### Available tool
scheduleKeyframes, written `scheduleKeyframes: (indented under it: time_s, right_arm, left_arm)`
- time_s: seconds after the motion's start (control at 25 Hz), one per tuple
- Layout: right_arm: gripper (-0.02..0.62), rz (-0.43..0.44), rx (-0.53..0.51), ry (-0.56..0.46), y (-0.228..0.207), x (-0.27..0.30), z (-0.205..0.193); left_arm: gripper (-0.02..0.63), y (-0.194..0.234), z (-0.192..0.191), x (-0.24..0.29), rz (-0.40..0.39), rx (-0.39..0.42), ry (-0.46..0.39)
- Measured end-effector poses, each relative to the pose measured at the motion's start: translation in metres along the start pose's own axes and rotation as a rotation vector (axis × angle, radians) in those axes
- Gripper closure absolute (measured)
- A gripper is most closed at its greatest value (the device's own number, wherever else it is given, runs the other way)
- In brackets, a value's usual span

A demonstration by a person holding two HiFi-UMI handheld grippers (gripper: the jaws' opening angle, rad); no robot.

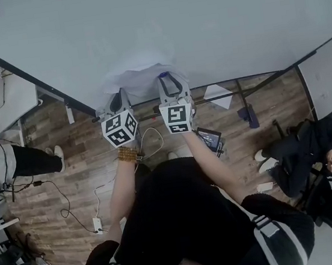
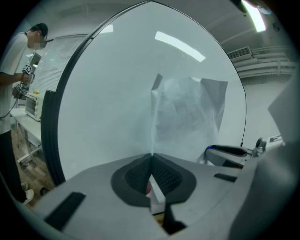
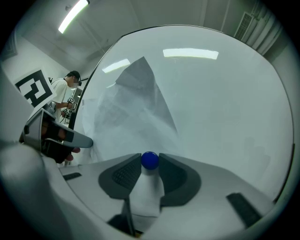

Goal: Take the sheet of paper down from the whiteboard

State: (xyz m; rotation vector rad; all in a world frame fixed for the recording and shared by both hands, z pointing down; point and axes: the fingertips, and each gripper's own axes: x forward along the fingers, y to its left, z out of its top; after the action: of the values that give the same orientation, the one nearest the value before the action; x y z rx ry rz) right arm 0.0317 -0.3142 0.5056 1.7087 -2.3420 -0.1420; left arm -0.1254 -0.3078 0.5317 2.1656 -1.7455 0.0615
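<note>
With my left gripper (image 2: 151, 158) pressed shut on the left edge of the sheet of paper (image 2: 187, 115), which bows against the whiteboard (image 2: 108, 93), my right gripper (image 3: 150, 165) pinches the blue magnet (image 3: 149, 160) pinning it, so next I should pull that magnet off squarely.

No legible text; only square markers on left gripper (image 1: 120, 96), right gripper (image 1: 167, 80).

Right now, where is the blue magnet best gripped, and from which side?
Grip the magnet across its round sides, coming straight at the whiteboard. It is a small ball that stands out from the paper, so a jaw fits on each side. The right gripper is shut on it this way.
</note>
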Motion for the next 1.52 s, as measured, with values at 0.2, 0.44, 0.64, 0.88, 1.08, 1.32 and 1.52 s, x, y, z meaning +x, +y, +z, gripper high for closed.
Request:
scheduleKeyframes:
  time_s: [0.2, 0.44, 0.64, 0.88, 1.08, 1.32, 1.52]
  right_arm:
    - [0.482, 0.010, 0.030, -0.012, -0.0003, -0.0004, 0.0012]
    - [0.482, 0.019, 0.045, -0.006, 0.0007, 0.0016, 0.0015]
    - [0.482, 0.025, 0.051, 0.001, 0.0010, 0.0025, 0.0017]
    - [0.482, 0.038, 0.069, 0.012, -0.0001, 0.0016, 0.0028]
    - [0.482, 0.040, 0.083, 0.014, -0.0011, 0.0016, 0.0038]
    - [0.482, 0.037, 0.088, 0.007, -0.0027, -0.0009, 0.0067]
    - [0.482, 0.045, 0.079, 0.011, 0.0036, -0.0035, 0.0056]
  left_arm:
    - [0.597, -0.0014, -0.0003, -0.0002, 0.003, 0.012, -0.007]
    - [0.597, 0.0004, -0.0001, 0.0007, 0.015, 0.040, -0.013]
    - [0.597, 0.0015, -0.0006, 0.0014, 0.023, 0.041, -0.022]
    - [0.597, 0.0002, 0.0005, 0.0009, 0.029, 0.047, -0.031]
    - [0.597, 0.0015, 0.0009, 0.0010, 0.033, 0.018, -0.030]
    - [0.597, 0.0004, 0.0008, 0.0005, 0.037, -0.001, -0.024]
    - [0.597, 0.0038, 0.0005, 0.0016, 0.037, -0.001, -0.025]
